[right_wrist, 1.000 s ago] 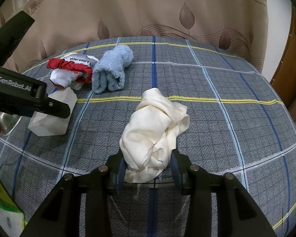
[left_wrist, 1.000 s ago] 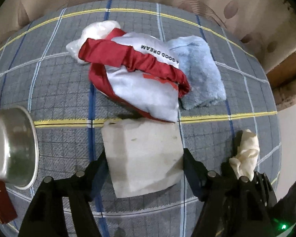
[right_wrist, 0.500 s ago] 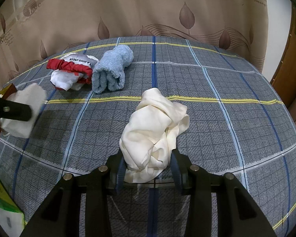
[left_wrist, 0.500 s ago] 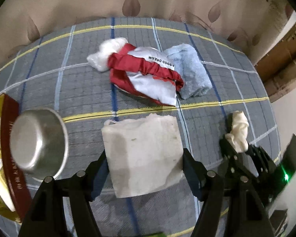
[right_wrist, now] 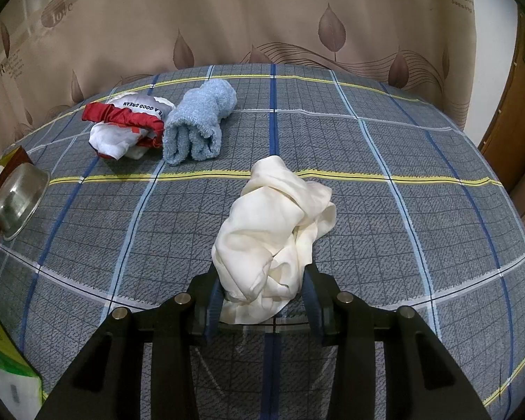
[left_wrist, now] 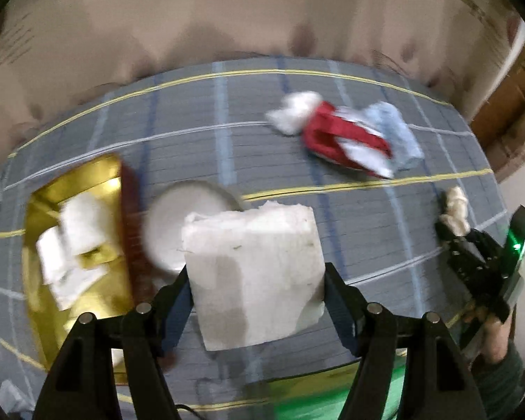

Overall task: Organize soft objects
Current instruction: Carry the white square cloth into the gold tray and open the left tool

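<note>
Left tongs (left_wrist: 257, 290) widely grip white block (left_wrist: 252, 273).

A: What do the gripper bodies look like?

B: The left gripper (left_wrist: 257, 290) is matte black, with angular arms that fan out toward the bottom corners of the frame. Round silver screw heads sit on each arm, and the inner faces of its fingers (left_wrist: 178, 301) are dark blue.

A: And the other one?

B: The right gripper (right_wrist: 262, 297) has the same build: black arms, silver screws, ribbed blue pads. At the right edge of the left wrist view its housing shows a green light, with a dark greenish sleeve (left_wrist: 500, 381) in the lower right.
</note>
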Available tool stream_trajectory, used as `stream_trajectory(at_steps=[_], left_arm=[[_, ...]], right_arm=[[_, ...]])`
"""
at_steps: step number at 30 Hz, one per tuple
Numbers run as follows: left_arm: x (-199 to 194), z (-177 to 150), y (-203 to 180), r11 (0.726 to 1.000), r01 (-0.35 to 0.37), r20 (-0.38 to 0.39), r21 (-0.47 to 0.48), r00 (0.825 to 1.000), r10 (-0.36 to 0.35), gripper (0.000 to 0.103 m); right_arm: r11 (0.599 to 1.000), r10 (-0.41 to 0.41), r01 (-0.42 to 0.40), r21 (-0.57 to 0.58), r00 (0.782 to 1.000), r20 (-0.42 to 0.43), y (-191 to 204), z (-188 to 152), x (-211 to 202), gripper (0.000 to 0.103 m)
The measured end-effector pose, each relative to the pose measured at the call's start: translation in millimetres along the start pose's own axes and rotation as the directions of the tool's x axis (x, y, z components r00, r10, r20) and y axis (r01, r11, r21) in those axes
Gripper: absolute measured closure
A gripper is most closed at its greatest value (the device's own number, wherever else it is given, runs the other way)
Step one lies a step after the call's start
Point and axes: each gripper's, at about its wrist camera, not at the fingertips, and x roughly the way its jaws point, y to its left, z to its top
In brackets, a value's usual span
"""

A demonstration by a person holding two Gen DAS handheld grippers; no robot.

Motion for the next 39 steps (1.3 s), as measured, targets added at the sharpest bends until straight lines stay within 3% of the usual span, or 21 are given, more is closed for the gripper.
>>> stream_trajectory(at_steps=[8,14,21,33,39], left_arm=[[-24.4,-7.5,81.6,0.988,-0.111,0.029,-0.105,0.993,0.115,0.032],[-26.1,-2.1,129.6,0.965,-0.21,0.048,-0.158,0.974,0.22,0.032],[-5.4,4.2,171.8,0.953,-0.204,0.017,-0.226,0.977,0.213,0.032],[18.9,22.5,191.5,0.942,-0.237,0.006,-0.239,0.969,0.246,0.029],[21.4,22.4,210.8,0.932,-0.202,-0.026,-0.3,0.979,0.203,0.029]], right_arm=[[1.0,-0.003,0.003,-0.003,1.0,0.0,0.3,0.0,0.0,0.064],[1.0,-0.005,0.005,-0.003,1.0,0.0,0.2,0.0,0.0,0.064],[1.0,-0.003,0.003,-0.004,1.0,0.0,-0.8,0.2,0.3,0.064],[1.0,-0.006,0.006,-0.006,1.0,0.0,-2.0,0.0,0.3,0.064],[1.0,-0.006,0.006,-0.007,1.0,0.0,-0.9,-0.2,0.4,0.064]])
